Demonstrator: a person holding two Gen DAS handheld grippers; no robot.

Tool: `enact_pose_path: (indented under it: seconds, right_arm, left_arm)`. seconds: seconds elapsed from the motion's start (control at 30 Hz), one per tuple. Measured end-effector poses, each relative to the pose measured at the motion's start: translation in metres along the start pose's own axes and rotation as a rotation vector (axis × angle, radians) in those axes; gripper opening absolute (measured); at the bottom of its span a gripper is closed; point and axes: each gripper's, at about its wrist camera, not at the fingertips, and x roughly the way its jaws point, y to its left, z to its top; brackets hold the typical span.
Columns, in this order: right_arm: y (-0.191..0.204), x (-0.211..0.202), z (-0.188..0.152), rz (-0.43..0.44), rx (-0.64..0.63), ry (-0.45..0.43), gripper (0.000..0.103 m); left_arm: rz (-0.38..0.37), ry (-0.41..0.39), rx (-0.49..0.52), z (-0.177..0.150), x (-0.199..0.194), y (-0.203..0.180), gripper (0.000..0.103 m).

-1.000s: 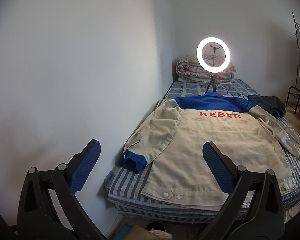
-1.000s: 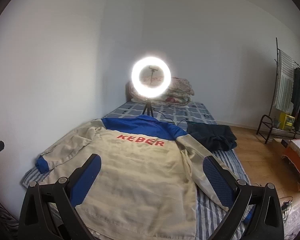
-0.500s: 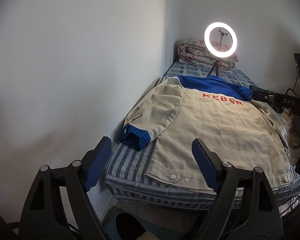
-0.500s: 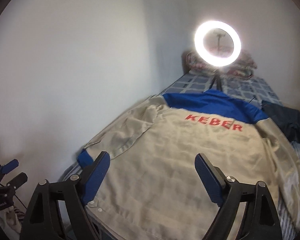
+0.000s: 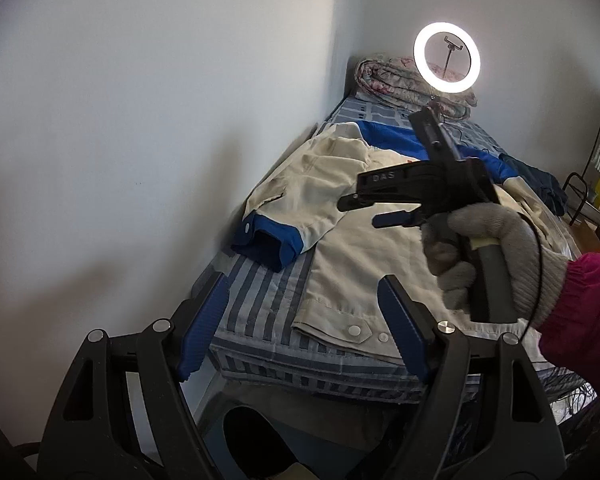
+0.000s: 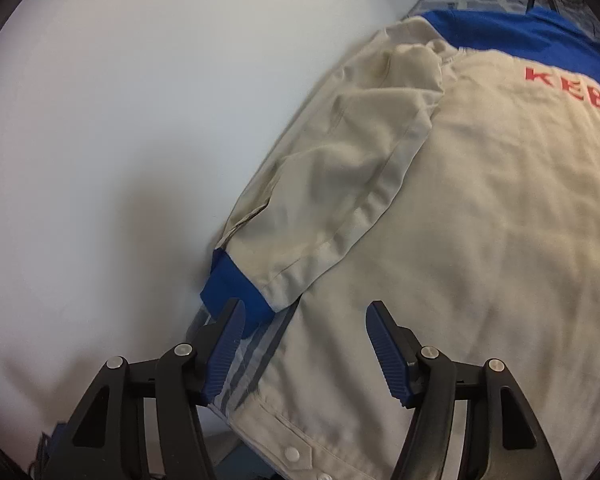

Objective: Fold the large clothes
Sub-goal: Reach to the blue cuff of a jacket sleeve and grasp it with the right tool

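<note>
A large beige jacket (image 5: 364, 248) with blue yoke, blue cuffs and red lettering lies back-up on a striped bed. Its left sleeve lies along the wall side and ends in a blue cuff (image 5: 266, 242). My left gripper (image 5: 304, 324) is open and empty, before the bed's near left corner. In the right wrist view the jacket (image 6: 480, 220) fills the frame. My right gripper (image 6: 304, 344) is open and empty, just above the hem beside the blue cuff (image 6: 236, 284). The right gripper also shows in the left wrist view (image 5: 364, 210), held by a gloved hand over the jacket.
A white wall (image 5: 140, 140) runs close along the bed's left side. A lit ring light (image 5: 447, 57) on a tripod and a rolled quilt (image 5: 396, 80) stand at the bed's far end. A dark garment (image 5: 544, 184) lies at the right. A rack (image 5: 584, 196) stands further right.
Both grippers have moved closer to the bed's near left corner. The right gripper has swung in low over the jacket's hem near the blue cuff and now shows in the left wrist view.
</note>
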Motion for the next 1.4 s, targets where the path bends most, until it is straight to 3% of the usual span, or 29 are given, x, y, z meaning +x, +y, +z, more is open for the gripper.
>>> enact_pose_path:
  seconds: [0.23, 0.47, 0.57, 0.63, 0.7, 0.83, 0.93, 1.07, 1.23, 1.33, 1.4]
  right_arm:
    - [0.006, 0.059, 0.02, -0.022, 0.144, 0.118, 0.066]
    - [0.012, 0.078, 0.025, -0.051, 0.215, 0.166, 0.066]
    - [0.017, 0.074, 0.028, -0.077, 0.202, 0.158, 0.056]
    - [0.021, 0.071, 0.03, -0.092, 0.19, 0.16, 0.037]
    - [0.022, 0.069, 0.032, -0.082, 0.193, 0.168, 0.027]
    - [0.025, 0.054, 0.034, -0.064, 0.177, 0.165, 0.005]
    - [0.026, 0.031, 0.036, -0.033, 0.162, 0.148, 0.002]
    - [0.023, -0.03, 0.04, 0.023, 0.15, 0.118, 0.002]
    - [-0.005, -0.096, 0.041, 0.065, 0.141, 0.076, 0.002]
    - [-0.023, -0.094, 0.029, 0.019, 0.143, 0.086, 0.002]
    - [-0.042, -0.088, 0.018, 0.008, 0.17, 0.1, 0.002]
  left_arm:
    - [-0.002, -0.006, -0.011, 0.0, -0.001, 0.004, 0.079]
    - [-0.007, -0.007, -0.021, 0.001, -0.003, 0.009, 0.079]
    - [-0.004, -0.012, -0.025, 0.001, -0.004, 0.011, 0.079]
    - [-0.004, -0.011, -0.025, 0.001, -0.005, 0.01, 0.079]
    - [-0.003, -0.01, -0.021, 0.001, -0.005, 0.009, 0.079]
    - [-0.002, -0.011, -0.021, 0.001, -0.006, 0.01, 0.079]
    - [0.004, -0.01, -0.018, 0.0, -0.005, 0.01, 0.079]
    - [0.016, -0.005, -0.001, -0.001, -0.003, 0.009, 0.079]
    - [-0.015, 0.045, -0.002, 0.007, 0.009, 0.004, 0.079]
    - [-0.056, 0.078, 0.024, 0.021, 0.021, -0.007, 0.079]
    - [-0.072, 0.101, 0.037, 0.033, 0.032, -0.013, 0.073]
